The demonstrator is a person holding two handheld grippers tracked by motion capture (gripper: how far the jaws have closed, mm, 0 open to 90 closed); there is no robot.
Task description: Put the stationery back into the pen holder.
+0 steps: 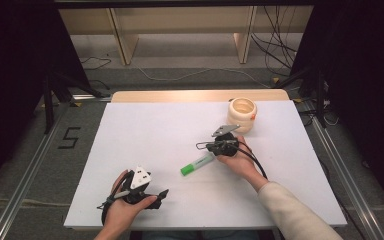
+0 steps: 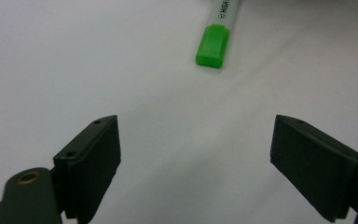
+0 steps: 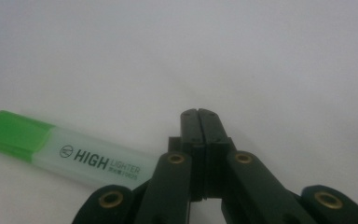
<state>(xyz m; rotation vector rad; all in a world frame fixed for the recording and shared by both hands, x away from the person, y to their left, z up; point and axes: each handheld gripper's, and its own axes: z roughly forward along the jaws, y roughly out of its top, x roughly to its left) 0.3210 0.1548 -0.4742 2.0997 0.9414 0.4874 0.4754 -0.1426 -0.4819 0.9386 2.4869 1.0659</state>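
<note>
A highlighter (image 1: 198, 163) with a green cap and a pale body lies slanted on the white table (image 1: 145, 130), just right of the middle. My right gripper (image 1: 200, 146) sits low beside its rear end, pointing left. In the right gripper view this gripper (image 3: 199, 115) is shut with nothing between its jaws, and the highlighter (image 3: 70, 154) lies just to its left. My left gripper (image 1: 161, 195) rests near the front edge and points right. Its jaws stand wide apart in the left gripper view (image 2: 196, 140), and the green cap (image 2: 212, 45) lies ahead of them, untouched.
A round cream-coloured cup (image 1: 242, 114) stands at the back right of the table, behind the right hand. Beyond the table's far edge are wooden shelf legs (image 1: 122, 40) and cables (image 1: 190, 74) on the floor.
</note>
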